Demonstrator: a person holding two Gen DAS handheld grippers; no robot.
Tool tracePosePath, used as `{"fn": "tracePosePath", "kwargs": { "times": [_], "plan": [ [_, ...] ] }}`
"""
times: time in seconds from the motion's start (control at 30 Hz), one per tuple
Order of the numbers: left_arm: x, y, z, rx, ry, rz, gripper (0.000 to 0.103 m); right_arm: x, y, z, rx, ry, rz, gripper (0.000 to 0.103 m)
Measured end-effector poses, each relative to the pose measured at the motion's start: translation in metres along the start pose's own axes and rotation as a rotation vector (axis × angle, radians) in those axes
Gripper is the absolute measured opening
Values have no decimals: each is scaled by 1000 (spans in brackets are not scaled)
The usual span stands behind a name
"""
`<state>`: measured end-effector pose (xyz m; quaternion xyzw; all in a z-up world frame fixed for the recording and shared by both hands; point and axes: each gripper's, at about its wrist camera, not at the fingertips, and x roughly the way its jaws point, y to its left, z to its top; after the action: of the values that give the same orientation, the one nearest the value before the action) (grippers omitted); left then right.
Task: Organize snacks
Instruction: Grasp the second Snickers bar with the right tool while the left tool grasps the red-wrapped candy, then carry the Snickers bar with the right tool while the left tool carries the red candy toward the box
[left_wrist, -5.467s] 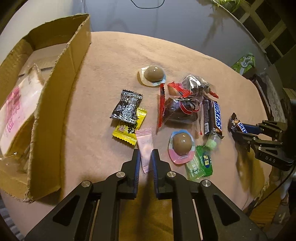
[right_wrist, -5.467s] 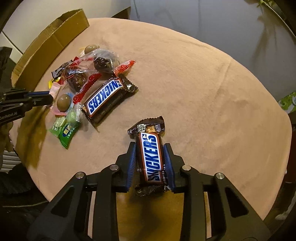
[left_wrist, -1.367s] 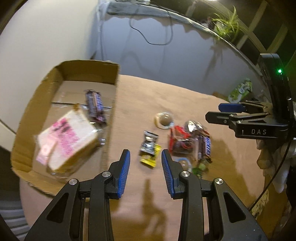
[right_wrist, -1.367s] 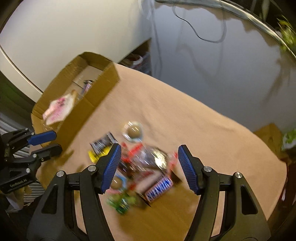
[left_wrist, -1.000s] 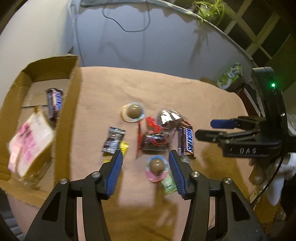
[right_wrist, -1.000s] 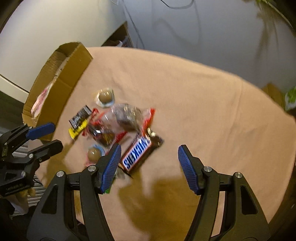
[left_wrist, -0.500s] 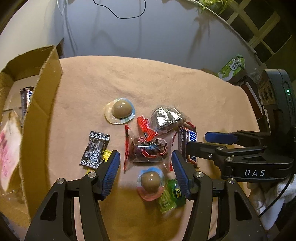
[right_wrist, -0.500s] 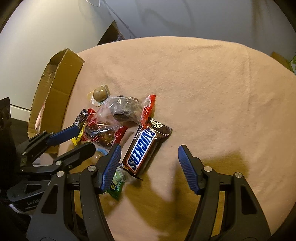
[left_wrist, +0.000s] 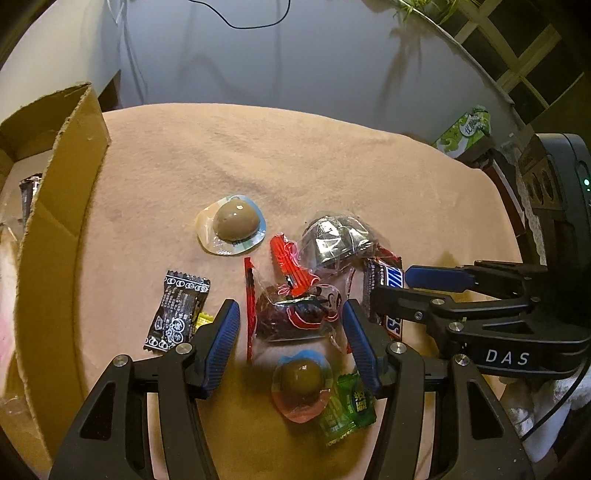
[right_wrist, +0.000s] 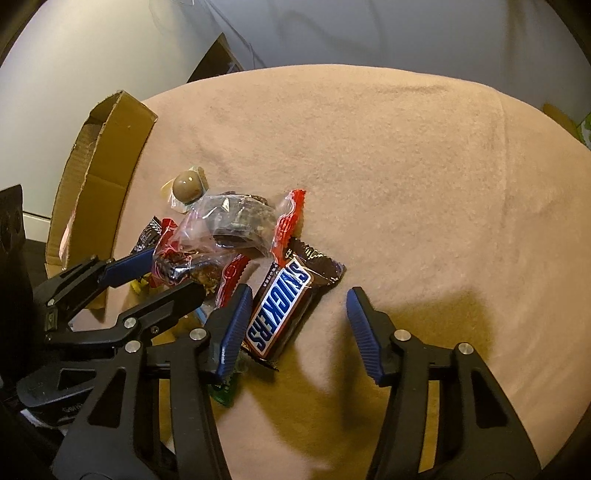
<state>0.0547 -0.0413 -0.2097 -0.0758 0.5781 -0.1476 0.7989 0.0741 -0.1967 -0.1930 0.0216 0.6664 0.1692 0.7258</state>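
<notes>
Over the snack pile, on a round table under a tan cloth (right_wrist: 388, 155):

Right gripper (right_wrist: 299, 325): jaws apart, nothing pinched, having just been closing. The Snickers bar (right_wrist: 280, 306) lies slanted between them, hard against the left pad, clear of the right one.

Left gripper (left_wrist: 290, 338): jaws spread, empty, poised above a clear red-edged packet (left_wrist: 295, 314); a pink-cupped chocolate ball (left_wrist: 301, 384) and a green candy (left_wrist: 349, 406) sit lower between its arms.

Step in hand, as judged: each gripper settling onto one snack. The right should centre on the bar, turn to square the pads to its long sides, and close across its width, since the slant invites a corner pinch. The left should come low and catch the packet's bulky middle rather than slippery film, leaving the neighbouring packet (left_wrist: 334, 242) behind.

Also present: a black wrapper (left_wrist: 177, 310) over a yellow one; a second chocolate ball on a pale cup (left_wrist: 232, 229).

Edges and room: the two grippers work almost touching, so neither should swing sideways. The cardboard box (left_wrist: 62, 206), wall upright, stands at the table's left side, well apart from the pile. Bare cloth lies beyond the pile and to the right.
</notes>
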Motion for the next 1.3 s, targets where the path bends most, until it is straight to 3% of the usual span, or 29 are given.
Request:
{"fn": "tracePosePath", "kwargs": {
  "times": [0.1,0.43,0.53,0.63,0.7,0.77,0.83,1.3],
  "plan": [
    [-2,0,-1,8,-5,-7,52,0,2,0,-26,5,-14,55],
    [-2,1,1,20,-12,1,51,-4,4,2,-56,15,-89,55],
    [-1,-1,2,27,-20,9,50,2,4,3,-36,41,-82,63],
    [-1,0,1,34,-24,5,49,6,8,0,-58,34,-108,64],
    [-3,0,0,35,-27,1,47,6,10,0,-65,27,-114,59],
    [-5,-1,0,37,-35,3,46,5,11,-1,-73,19,-120,38],
    [-5,-1,-1,35,-38,2,46,2,12,-2,-67,16,-112,33],
    [-43,6,-11,4,-89,-33,45,-29,-6,-17,-45,-40,-81,30]
  ]
}}
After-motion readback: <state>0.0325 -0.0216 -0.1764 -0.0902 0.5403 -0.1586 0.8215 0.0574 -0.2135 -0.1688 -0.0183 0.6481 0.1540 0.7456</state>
